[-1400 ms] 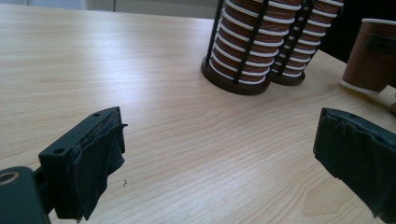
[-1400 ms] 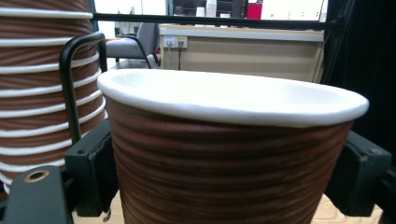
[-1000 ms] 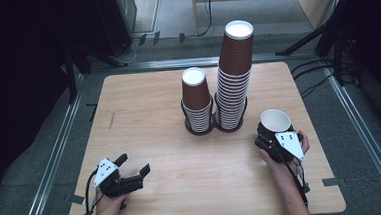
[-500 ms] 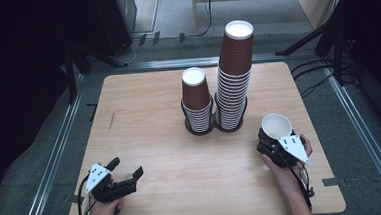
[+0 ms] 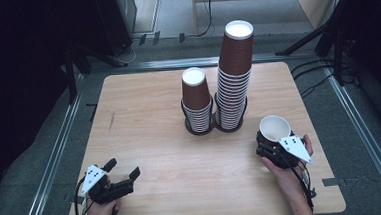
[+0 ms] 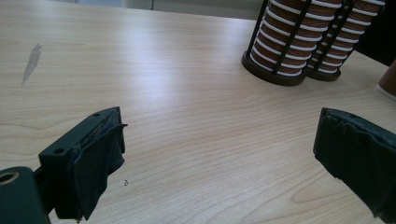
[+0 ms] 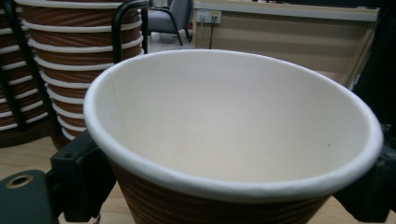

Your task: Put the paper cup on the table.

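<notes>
Right gripper [image 5: 275, 143] jaws have just opened around the upright cup [image 5: 275, 129], letting go; left gripper [image 5: 124, 172] jaws wide, empty.

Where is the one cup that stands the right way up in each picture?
High view: the upright cup is at the right, just ahead of the right gripper.
Left gripper view: a brown sliver with a white rim at the far right edge looks like it.
Right gripper view: the cup is up close, between the jaws.
Shared landmark: the two black holders with stacked cups.
</notes>
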A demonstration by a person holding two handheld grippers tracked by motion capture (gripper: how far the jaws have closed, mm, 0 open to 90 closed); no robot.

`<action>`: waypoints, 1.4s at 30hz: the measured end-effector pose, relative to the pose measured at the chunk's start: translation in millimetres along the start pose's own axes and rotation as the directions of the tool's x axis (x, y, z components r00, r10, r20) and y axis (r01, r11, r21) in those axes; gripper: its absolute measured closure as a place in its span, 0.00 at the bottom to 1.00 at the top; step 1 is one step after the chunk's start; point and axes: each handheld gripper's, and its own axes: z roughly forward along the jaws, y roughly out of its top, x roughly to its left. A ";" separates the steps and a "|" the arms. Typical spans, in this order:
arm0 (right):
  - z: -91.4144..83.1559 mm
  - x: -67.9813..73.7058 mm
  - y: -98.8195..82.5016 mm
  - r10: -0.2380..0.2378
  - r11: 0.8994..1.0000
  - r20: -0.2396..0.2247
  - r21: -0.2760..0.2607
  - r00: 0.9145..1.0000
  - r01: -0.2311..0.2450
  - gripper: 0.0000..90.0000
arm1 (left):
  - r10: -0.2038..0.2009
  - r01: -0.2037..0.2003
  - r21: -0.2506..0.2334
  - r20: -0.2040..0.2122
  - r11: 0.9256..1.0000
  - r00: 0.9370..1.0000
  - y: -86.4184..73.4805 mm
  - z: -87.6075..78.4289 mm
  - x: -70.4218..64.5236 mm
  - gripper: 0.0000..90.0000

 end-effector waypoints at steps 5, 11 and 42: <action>-4.5 -3.2 1.2 0.023 1.000 -0.029 0.008 0.999 -0.022 0.05 | -0.009 0.009 0.004 -0.003 1.000 1.000 0.2 -1.2 2.9 0.03; -11.3 -14.4 2.7 0.052 0.999 -0.049 0.011 0.997 -0.052 0.00 | -0.014 0.014 0.002 -0.005 1.000 1.000 0.2 -2.9 5.3 0.03; -67.7 -52.0 -2.9 0.032 0.999 -0.103 -0.011 0.994 -0.033 0.00 | -0.008 0.007 -0.012 -0.077 1.000 0.997 -4.0 -22.9 20.1 0.03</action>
